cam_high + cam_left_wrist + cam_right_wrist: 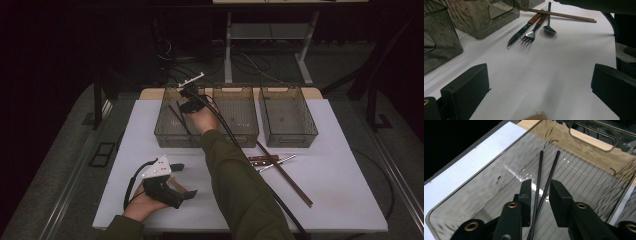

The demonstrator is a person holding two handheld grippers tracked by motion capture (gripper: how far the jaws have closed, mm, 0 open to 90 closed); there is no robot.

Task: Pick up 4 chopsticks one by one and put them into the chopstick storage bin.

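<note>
Two black chopsticks (546, 182) are seen inside the leftmost bin (481, 195), between the slightly parted jaws of the right gripper (540, 195); grip cannot be told. The left gripper (185, 181) is held wide open over the table (564, 65).

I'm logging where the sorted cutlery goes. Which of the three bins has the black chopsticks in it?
The leftmost bin, where the right gripper reaches in around the black chopsticks; the middle bin and right bin look empty.

3 bins (289, 116), 2 black chopsticks (546, 182) (2 brown (556, 14)), 1 knife (522, 30), fork (534, 30), spoon (549, 26).
</note>
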